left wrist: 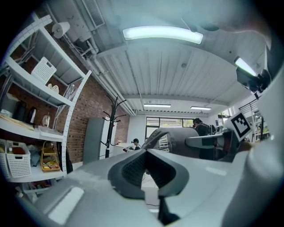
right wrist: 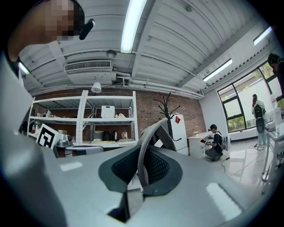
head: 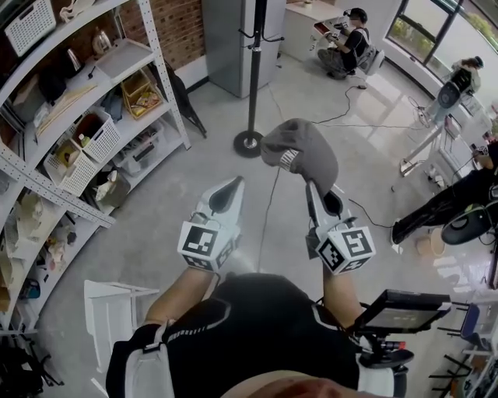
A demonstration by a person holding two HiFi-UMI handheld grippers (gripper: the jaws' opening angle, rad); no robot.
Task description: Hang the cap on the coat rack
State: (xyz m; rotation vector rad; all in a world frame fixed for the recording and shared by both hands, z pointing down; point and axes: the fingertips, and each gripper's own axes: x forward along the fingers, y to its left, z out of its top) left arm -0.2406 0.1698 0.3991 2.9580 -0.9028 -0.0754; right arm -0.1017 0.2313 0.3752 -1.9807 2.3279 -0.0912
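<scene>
**Grey fabric cap** (head: 305, 148): carried just above and ahead of my right claw (head: 315, 189). That claw's jaws are closed on a thin edge of the cap (right wrist: 153, 135), which runs upright between the pads. The crown stands past the tips, I judge so that its hollow side can be brought over a hook.

**Left claw** (head: 227, 194): level with the right one and just to its left. Its jaws are drawn together with nothing between them (left wrist: 146, 173). It has no share in the hold and seems kept aside so the cap hangs free.

**Black metal coat rack on a round base** (head: 254, 74): well ahead of both claws, a little left of the right one, and apart from the cap. Its hooks (right wrist: 167, 104) carry nothing that I can see. By my reading the cap is being carried towards the rack and is not yet hung.

**Tall grey cabinet** (head: 229, 39): beyond the rack.

**White metal shelf unit** (head: 159, 58): far to the left of the left claw, holding the containers.
- The white perforated plastic baskets (head: 99, 134) hold small mixed objects too small to name.
- A yellow open basket (head: 140, 93) holds coloured packets.
- The white basket on the top shelf (head: 31, 23) hides its contents.
</scene>
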